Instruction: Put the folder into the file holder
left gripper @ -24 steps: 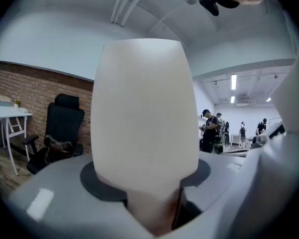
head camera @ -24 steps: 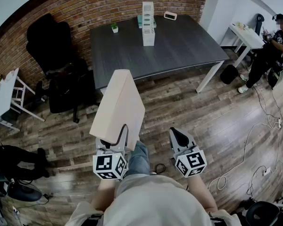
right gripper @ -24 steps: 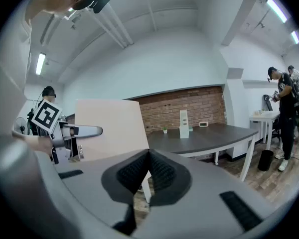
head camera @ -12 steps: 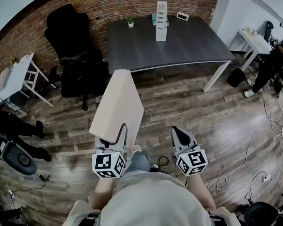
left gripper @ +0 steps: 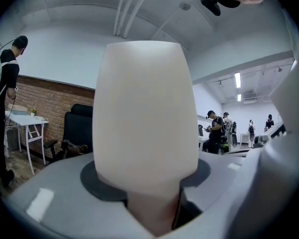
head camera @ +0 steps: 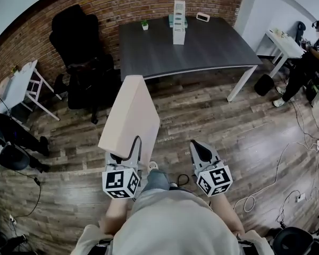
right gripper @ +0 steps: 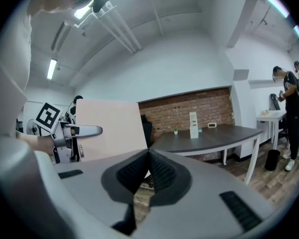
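Looking down from the head view, I have the folder (head camera: 130, 116) standing on edge in the left gripper (head camera: 125, 152), whose fingers are clenched on its near lower corner, so it rises ahead of me over the wooden floor (head camera: 239, 126). The right gripper (head camera: 199, 152) rides beside it, carrying nothing. Over the last second the dark worktop (head camera: 202, 49) has swung from left of centre to nearly straight ahead, and the white file holder (head camera: 179, 21) at its far edge has settled just right of the folder's line. I judge that I am now roughly lined up on it but well apart from it, so this is the carry, not the insertion.

From the left gripper view, the pale folder fills the middle of the frame and both fingers press against its bottom edge. The grip looks firm and upright.

From the right gripper view, the ribbed fingers are closed tight on each other with nothing between them. Past them I see the folder at left and the file holder far off on the worktop. Nothing is in the holder's slot yet.
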Motion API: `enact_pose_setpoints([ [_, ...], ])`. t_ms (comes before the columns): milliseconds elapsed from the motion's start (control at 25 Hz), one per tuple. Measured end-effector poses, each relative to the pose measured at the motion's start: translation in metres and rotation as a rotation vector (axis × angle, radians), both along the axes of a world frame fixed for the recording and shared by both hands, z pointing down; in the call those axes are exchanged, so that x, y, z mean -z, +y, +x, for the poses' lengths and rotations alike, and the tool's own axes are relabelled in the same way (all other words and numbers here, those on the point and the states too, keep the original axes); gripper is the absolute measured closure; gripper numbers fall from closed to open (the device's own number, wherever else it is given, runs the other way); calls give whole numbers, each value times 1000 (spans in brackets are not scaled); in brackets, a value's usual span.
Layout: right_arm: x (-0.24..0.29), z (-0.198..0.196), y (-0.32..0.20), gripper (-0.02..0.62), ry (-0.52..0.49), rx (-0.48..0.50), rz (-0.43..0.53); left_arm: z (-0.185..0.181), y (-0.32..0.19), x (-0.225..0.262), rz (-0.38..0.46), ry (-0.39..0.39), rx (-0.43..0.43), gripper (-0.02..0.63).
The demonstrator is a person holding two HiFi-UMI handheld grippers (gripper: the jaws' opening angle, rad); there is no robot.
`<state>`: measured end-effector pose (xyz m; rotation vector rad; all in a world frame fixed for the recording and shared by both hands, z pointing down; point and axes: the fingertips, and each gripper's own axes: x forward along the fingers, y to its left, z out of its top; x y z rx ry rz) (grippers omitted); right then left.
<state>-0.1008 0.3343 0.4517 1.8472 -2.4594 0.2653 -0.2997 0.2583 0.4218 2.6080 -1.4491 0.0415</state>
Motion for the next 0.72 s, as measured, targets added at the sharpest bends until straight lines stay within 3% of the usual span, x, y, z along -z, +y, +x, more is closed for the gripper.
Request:
enact_pose_setpoints([
  [240, 3, 18, 4, 590, -13, -21, 13, 13, 2, 8, 17, 4, -6, 337],
  [560, 0, 37, -7, 329, -33, -31, 8, 31, -16, 12, 31, 10, -23, 337],
  [720, -5, 49, -25, 270, -40, -35, 5, 44, -37, 10, 27, 18, -25, 337],
])
